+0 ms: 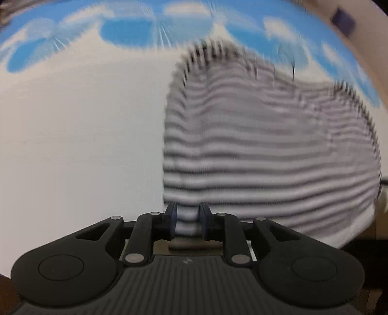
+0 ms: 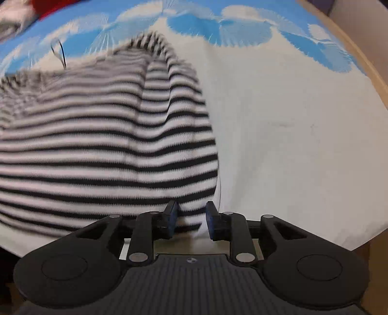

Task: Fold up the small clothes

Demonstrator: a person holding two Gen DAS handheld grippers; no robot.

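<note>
Cloth fills both views: a black-and-white striped garment lies on a white table cover printed with blue leaf shapes along its far edge. Only the right wrist view shows a red item at the top left corner and a thin dark loop near the garment's far edge; only the left wrist view shows a dark purple square on a pale surface at the top right.

The garment is knitted in narrow horizontal stripes, bunched into soft folds, with one fold rising to a peak at its far side. Its near hem reaches both tools.

The left gripper has its jaws slightly apart with striped fabric between them; blur makes it hard to say, but the blue pads seem just clear of the cloth. The right gripper stands parted too, the hem corner between its pads with a visible gap on the right side.

The left view is heavily smeared, so stripes there read grey and edges are indistinct.
</note>
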